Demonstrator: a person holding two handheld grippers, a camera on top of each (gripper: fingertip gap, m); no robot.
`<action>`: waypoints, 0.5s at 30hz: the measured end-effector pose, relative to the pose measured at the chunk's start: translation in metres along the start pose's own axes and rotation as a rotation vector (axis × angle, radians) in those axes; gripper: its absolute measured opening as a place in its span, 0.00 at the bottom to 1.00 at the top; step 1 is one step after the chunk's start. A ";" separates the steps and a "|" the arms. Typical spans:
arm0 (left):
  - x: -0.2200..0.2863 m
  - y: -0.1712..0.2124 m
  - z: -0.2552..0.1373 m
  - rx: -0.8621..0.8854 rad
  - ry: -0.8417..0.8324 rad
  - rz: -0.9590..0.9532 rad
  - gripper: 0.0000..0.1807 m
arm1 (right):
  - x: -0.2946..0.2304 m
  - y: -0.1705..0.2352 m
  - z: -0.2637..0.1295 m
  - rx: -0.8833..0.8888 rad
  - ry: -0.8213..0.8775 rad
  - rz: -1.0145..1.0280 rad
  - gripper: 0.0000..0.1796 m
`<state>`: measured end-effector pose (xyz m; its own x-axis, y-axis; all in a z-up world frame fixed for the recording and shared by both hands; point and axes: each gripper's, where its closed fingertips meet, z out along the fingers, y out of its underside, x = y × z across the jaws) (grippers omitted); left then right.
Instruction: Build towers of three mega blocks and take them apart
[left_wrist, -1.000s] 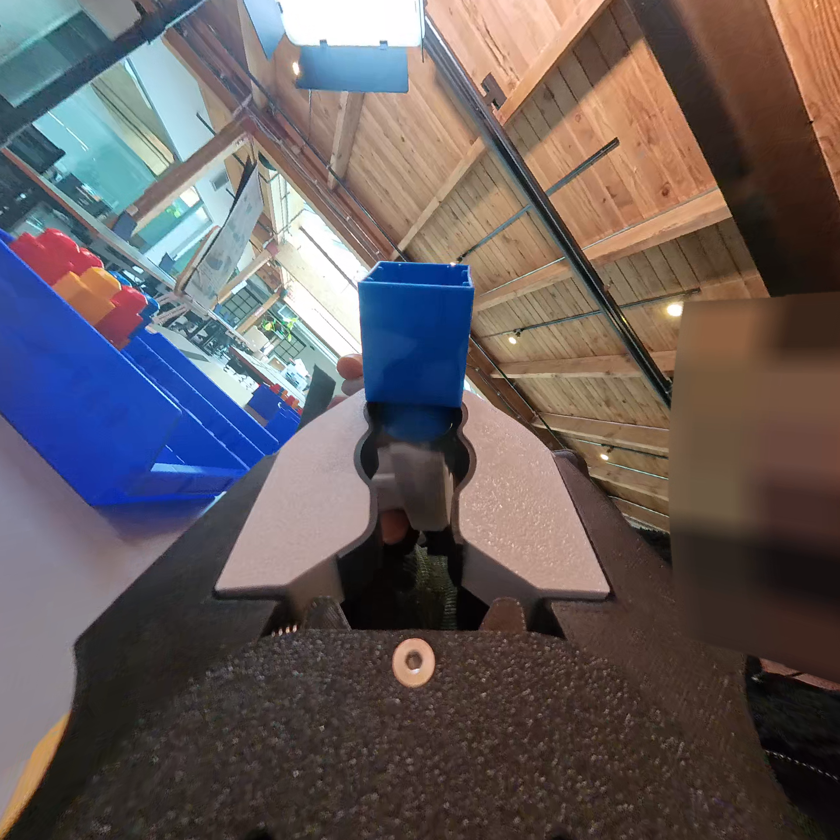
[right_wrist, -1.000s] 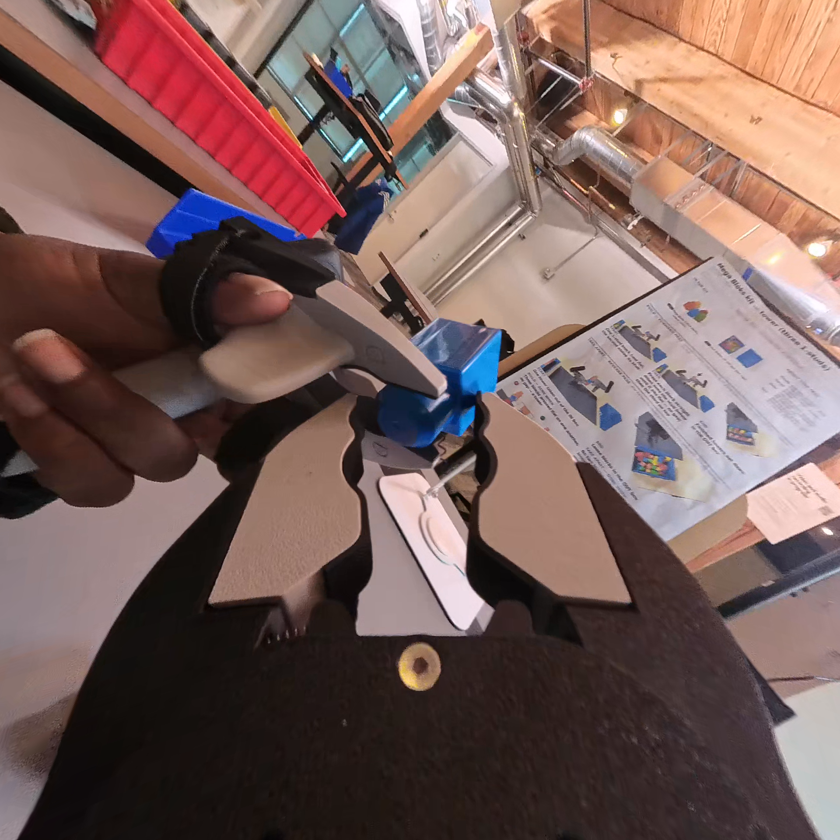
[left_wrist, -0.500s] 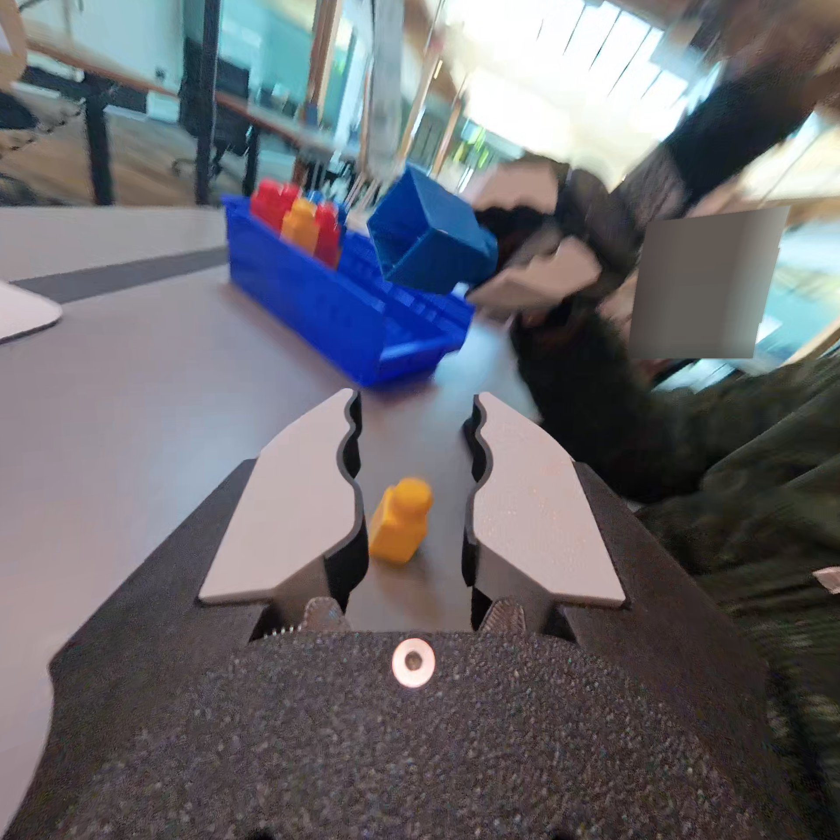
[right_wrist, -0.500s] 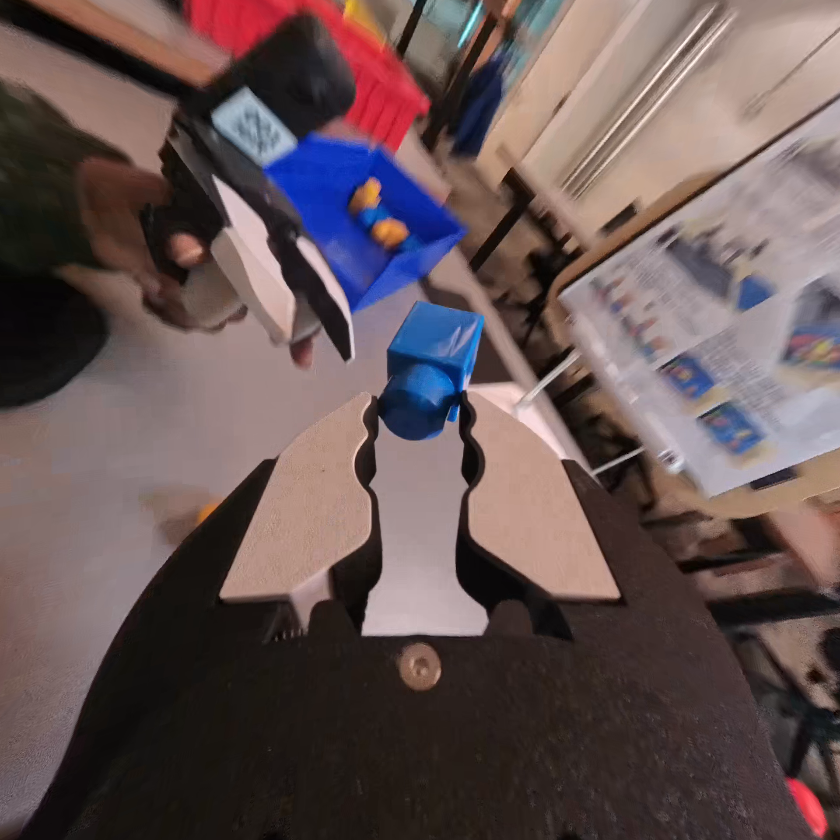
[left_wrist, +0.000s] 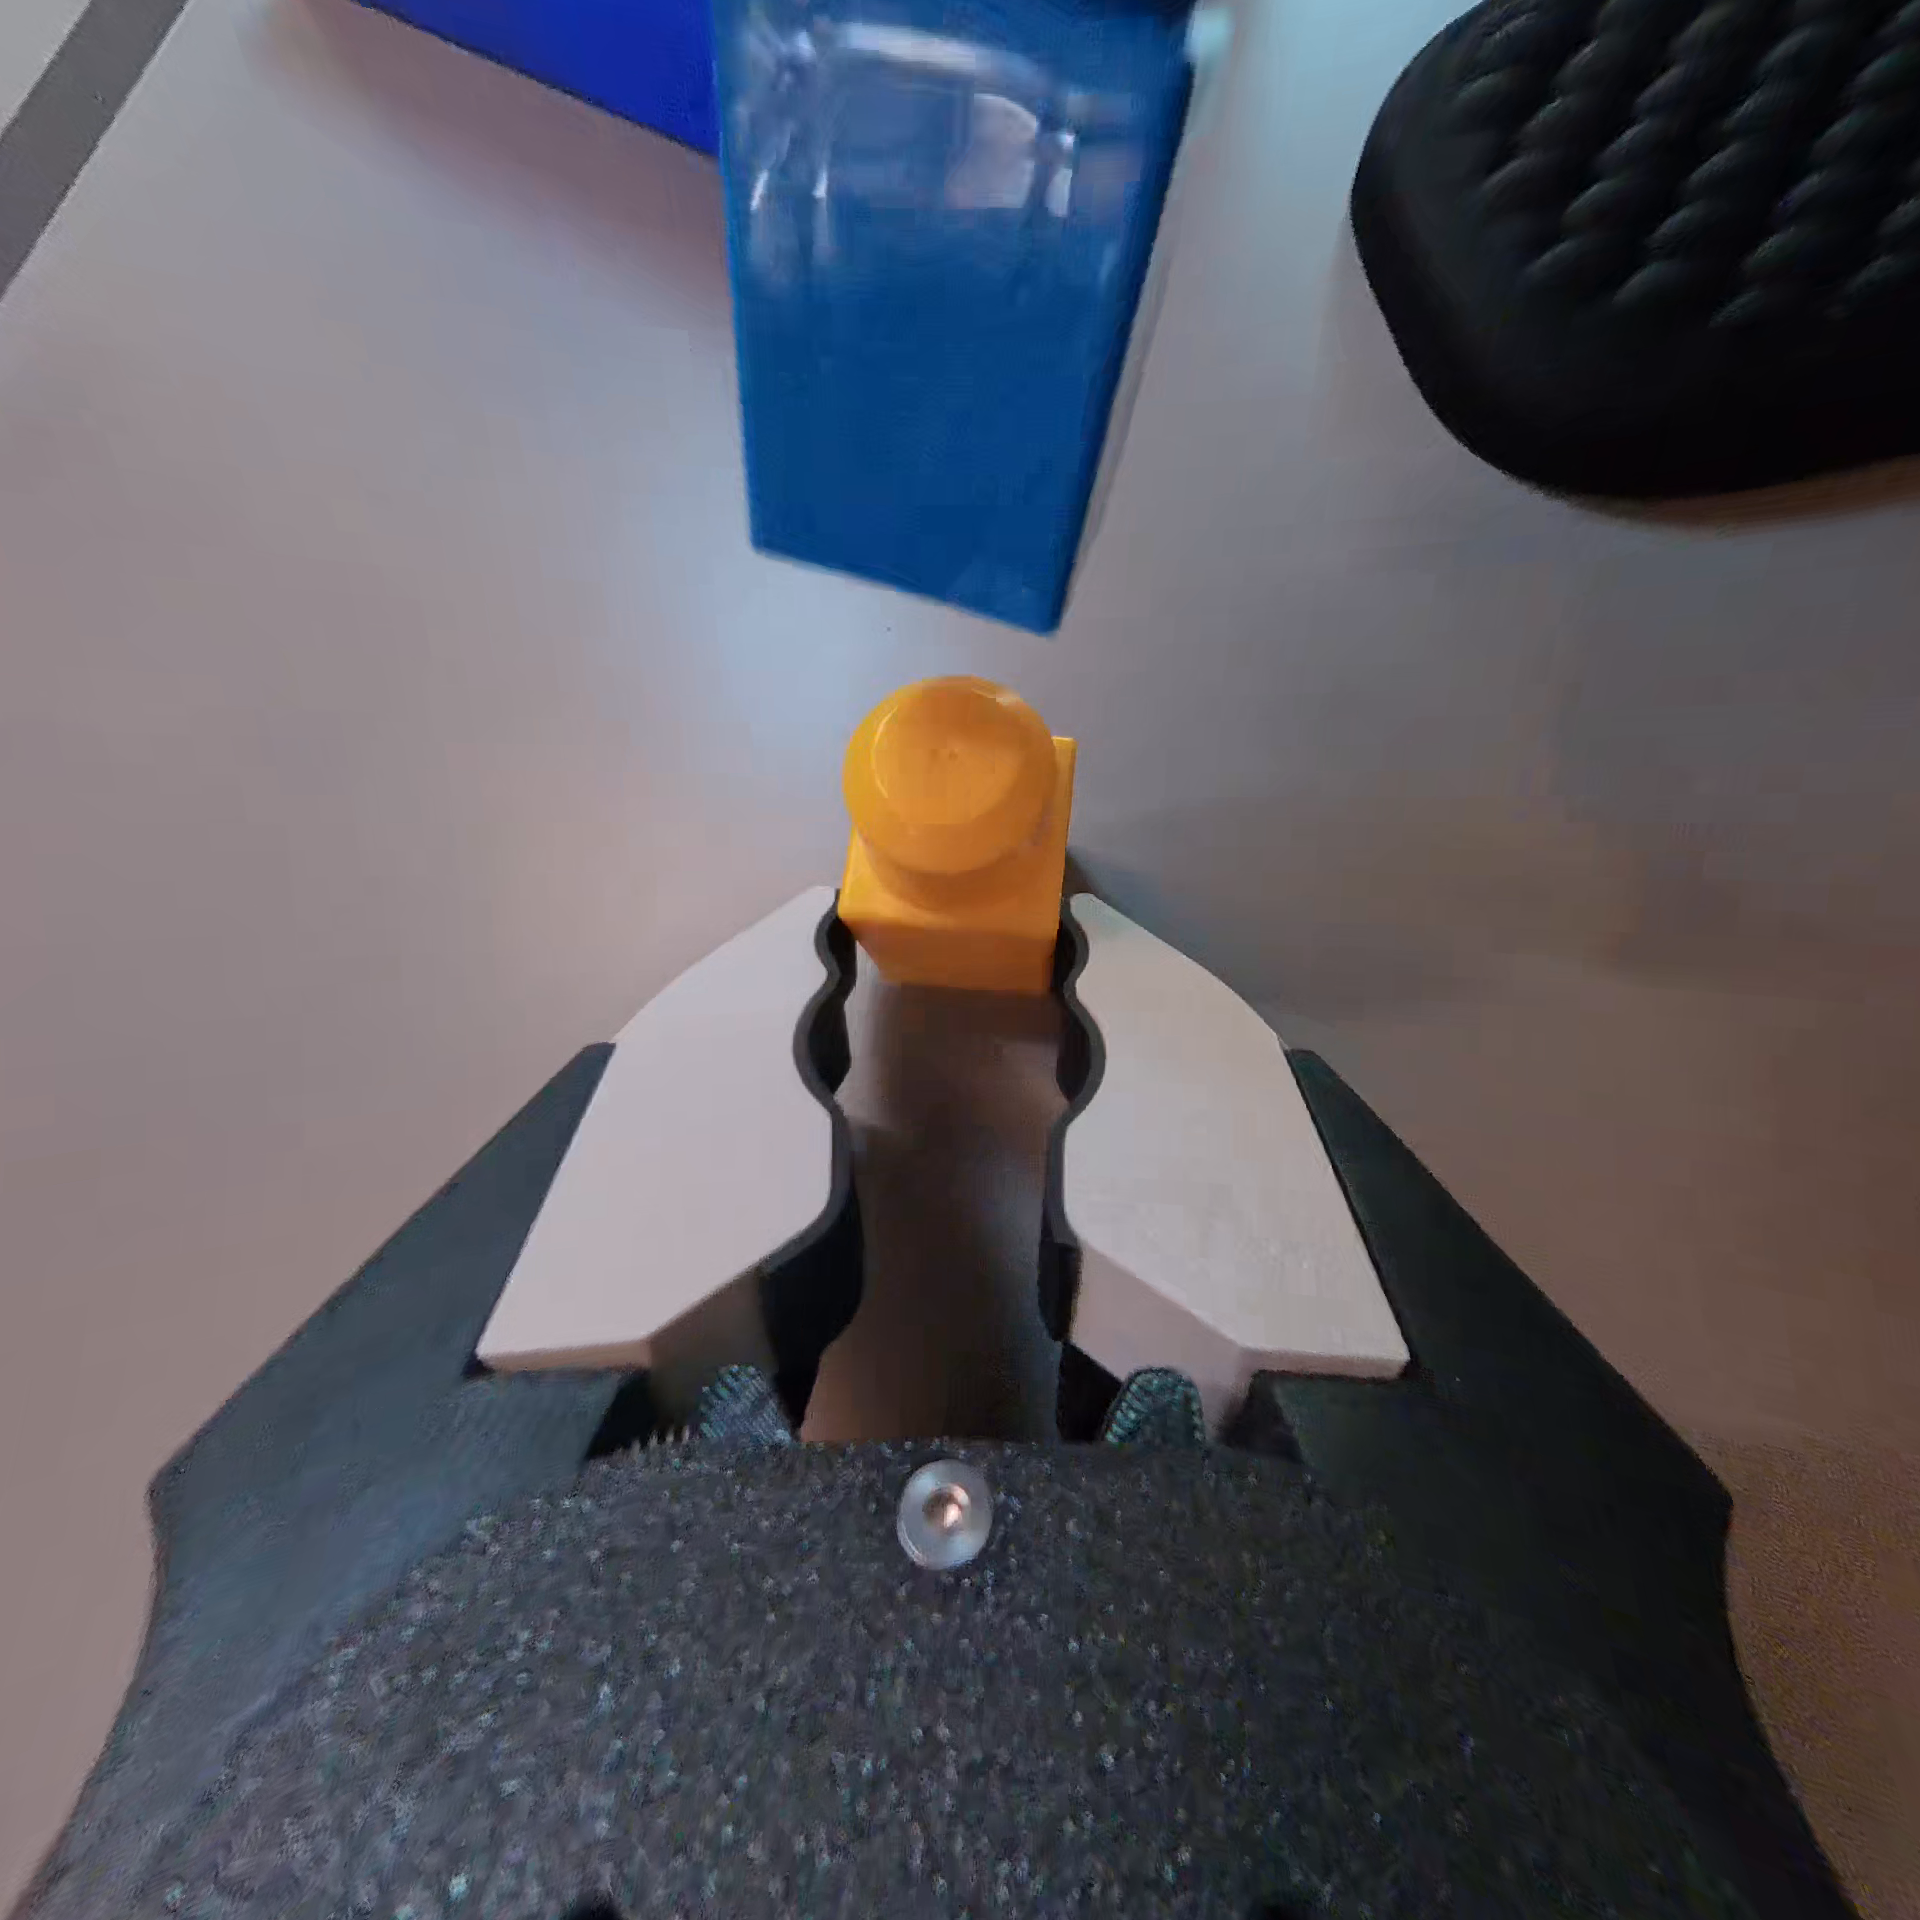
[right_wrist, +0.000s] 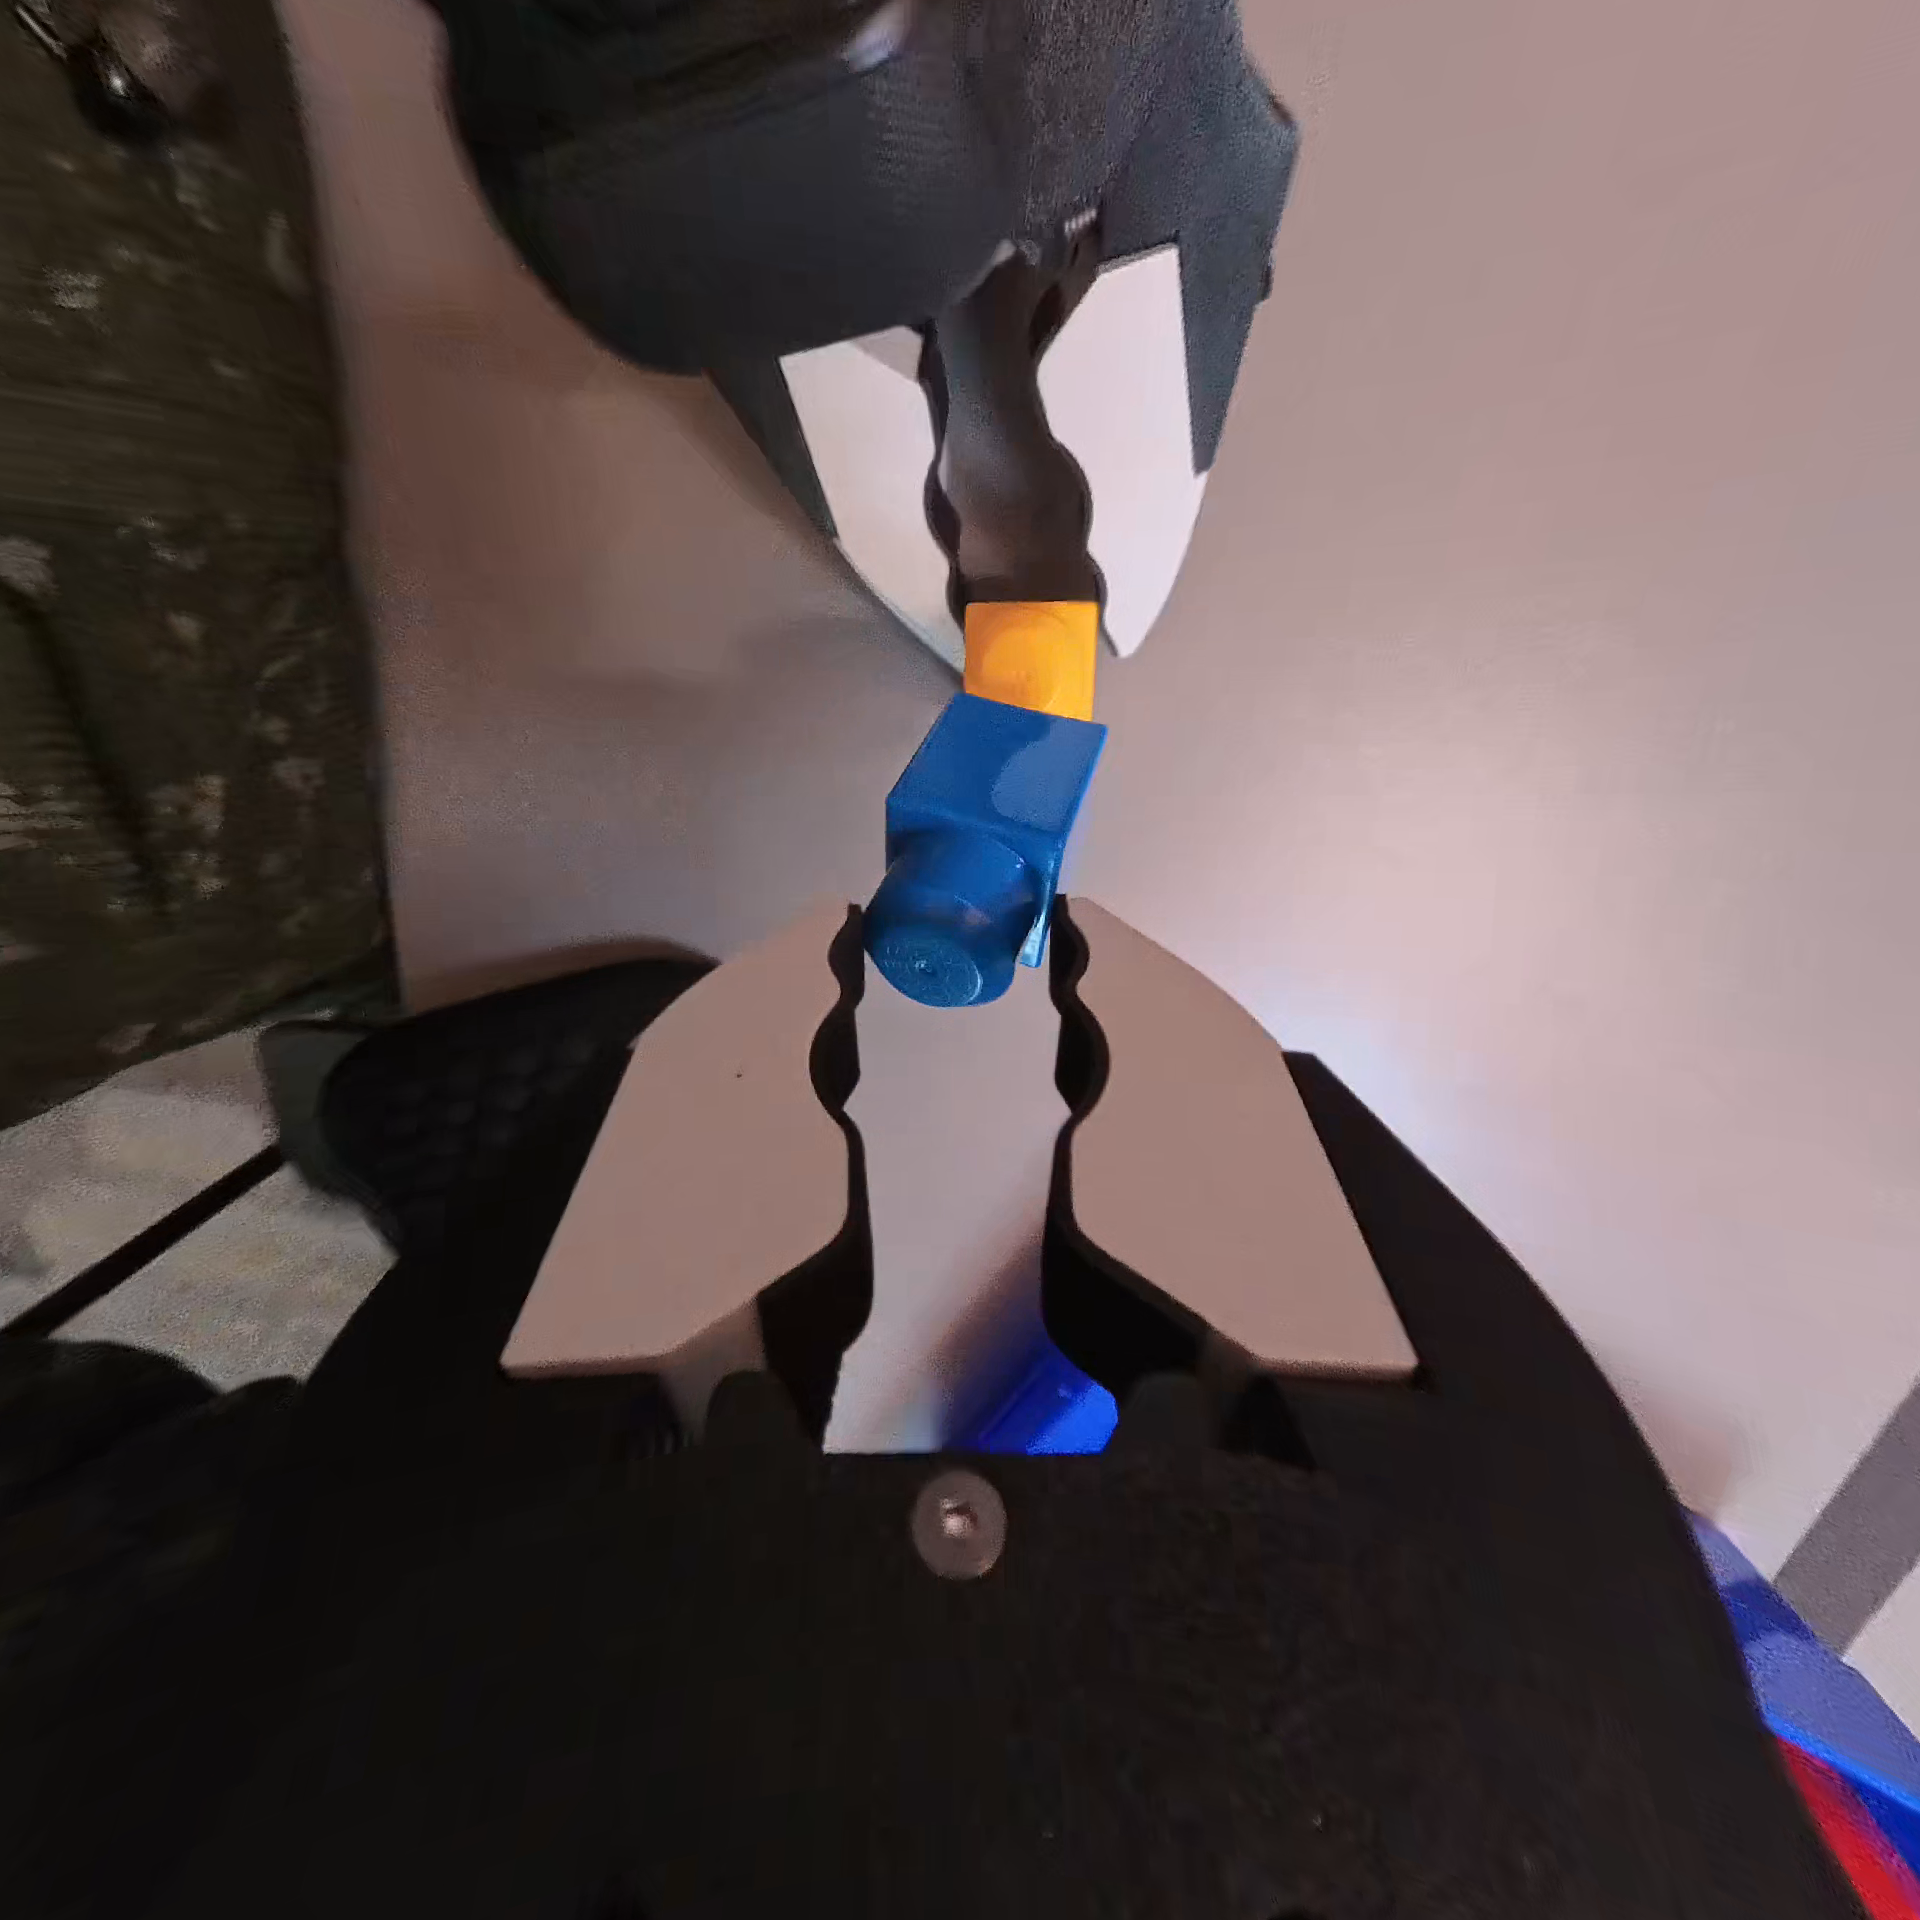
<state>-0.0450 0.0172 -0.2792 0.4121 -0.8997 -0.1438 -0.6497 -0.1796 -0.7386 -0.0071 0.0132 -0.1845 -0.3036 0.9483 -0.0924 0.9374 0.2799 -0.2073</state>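
In the left wrist view an orange block (left_wrist: 956, 862) stands stud up on the grey table (left_wrist: 312, 623). My left gripper (left_wrist: 951, 914) is shut on it, with both fingertips against its sides. A blue block (left_wrist: 935, 343) hangs blurred just beyond and above it. In the right wrist view my right gripper (right_wrist: 951, 914) is shut on the blue block (right_wrist: 987, 810), gripping it at the stud end. The block's hollow end tilts toward the orange block (right_wrist: 1029, 660). The left gripper (right_wrist: 1039, 634) also shows there, its fingertips on either side of the orange block.
A blue bin (left_wrist: 582, 52) lies at the far edge of the table; its corner also shows in the right wrist view (right_wrist: 1818, 1683). A black textured object (left_wrist: 1662, 239) is at the upper right. A person's dark sleeve (right_wrist: 156, 520) is on the left. One gripper's finger ends stand about 11 cm off the other's.
The left gripper let go of the blue block, swung down to the table and closed on the orange block. The right gripper took the blue block and carried it down over the orange one.
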 end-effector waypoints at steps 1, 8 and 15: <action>0.001 -0.002 -0.002 0.008 0.012 -0.002 0.20 | -0.001 -0.001 0.003 -0.034 -0.035 0.007 0.19; 0.009 0.002 -0.008 -0.004 0.089 0.003 0.20 | 0.003 -0.022 0.022 -0.179 -0.147 0.006 0.18; 0.012 0.009 -0.007 -0.015 0.125 0.006 0.20 | 0.008 -0.028 0.035 -0.286 -0.164 0.016 0.16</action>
<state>-0.0504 0.0016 -0.2826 0.3263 -0.9431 -0.0639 -0.6619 -0.1797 -0.7277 -0.0420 0.0075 -0.2130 -0.2897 0.9229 -0.2536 0.9452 0.3175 0.0757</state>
